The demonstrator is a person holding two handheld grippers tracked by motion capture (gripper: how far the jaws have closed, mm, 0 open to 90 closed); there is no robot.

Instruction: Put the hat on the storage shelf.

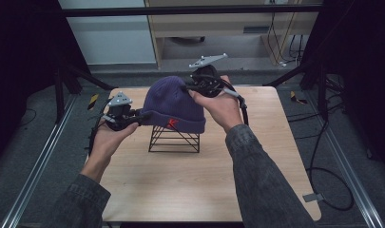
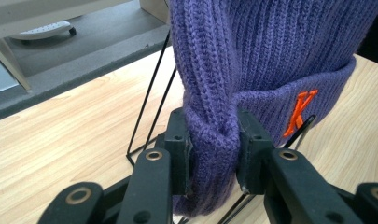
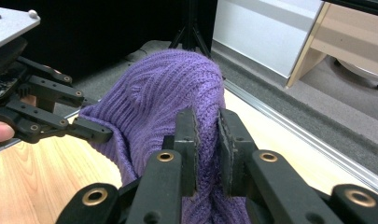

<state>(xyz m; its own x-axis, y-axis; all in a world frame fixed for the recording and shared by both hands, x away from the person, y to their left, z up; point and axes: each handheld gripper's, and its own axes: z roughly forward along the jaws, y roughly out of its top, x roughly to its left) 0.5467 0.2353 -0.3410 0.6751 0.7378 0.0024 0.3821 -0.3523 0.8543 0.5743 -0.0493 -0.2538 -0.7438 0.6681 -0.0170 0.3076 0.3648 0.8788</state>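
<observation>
Above the middle of the wooden table, a purple knitted beanie is held over a black wire stand, its cuff hanging around the top of the frame and its crown raised above it. The left gripper is clamped on a fold of the cuff at the hat's left side; in the left gripper view the knit is seen bunched tightly between the two black jaws, just beside the orange embroidered letter. The right gripper is closed narrowly on a pinch of fabric near the crown at the far right side, as is shown in the right gripper view, where only a thin layer of knit is caught between the pads.

Several risks can be judged from here. The thin pinch on the right could be pulled free if the hat is stretched sideways, since so little wool is held there; the beanie would then sag to one side and hang crooked on the frame. The light wire stand could be dragged or tipped if the cuff is snagged on a corner of it while the hat is lowered. If the two grips are released at uneven heights, the cuff may be left tilted or caught on only part of the frame. The loose knit could also be snagged by a jaw edge on release.
</observation>
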